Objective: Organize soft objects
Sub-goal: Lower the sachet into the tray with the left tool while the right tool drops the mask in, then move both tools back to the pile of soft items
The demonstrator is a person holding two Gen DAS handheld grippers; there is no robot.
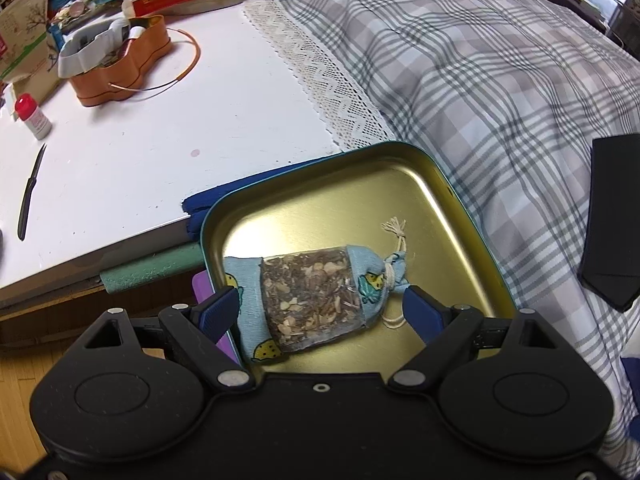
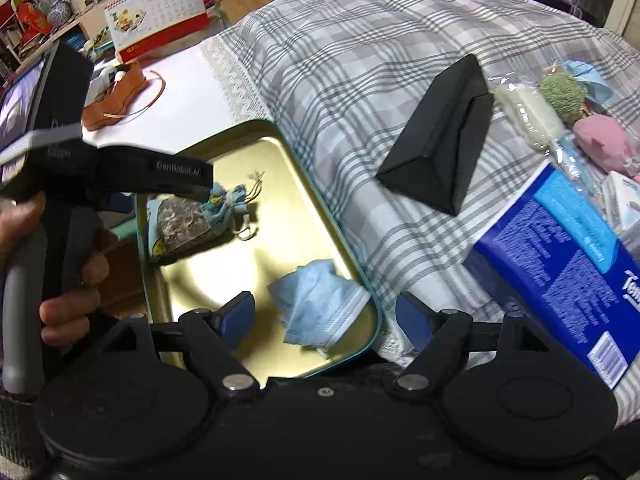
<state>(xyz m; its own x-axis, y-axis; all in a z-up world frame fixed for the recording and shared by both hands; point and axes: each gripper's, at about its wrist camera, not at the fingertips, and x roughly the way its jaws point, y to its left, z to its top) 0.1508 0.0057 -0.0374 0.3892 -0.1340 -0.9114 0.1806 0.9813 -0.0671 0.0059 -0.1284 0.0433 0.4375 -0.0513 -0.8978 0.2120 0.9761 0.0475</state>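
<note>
Left claw (image 1: 320, 304) hangs wide astride one sachet (image 1: 308, 304) in the tin (image 1: 400, 184); right claw (image 2: 324, 316), wide, over one mask (image 2: 316, 304) at 6 o'clock.

Soft indoor light, glare on the gold tin (image 1: 404, 184), fisheye-bent edges, motion blur at right view's left.

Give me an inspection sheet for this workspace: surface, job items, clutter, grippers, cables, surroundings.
Surface: plaid bedspread beside white table.
Job's things: herb sachet and blue face mask lie in the gold tin tray.
Clutter: black case, tissue pack, orange tin, knife.
Grippers: left gripper open, straddling the sachet; right gripper open over the mask.
Cables: nothing seen.
Surroundings: desk calendar, crowded shelves.
</note>
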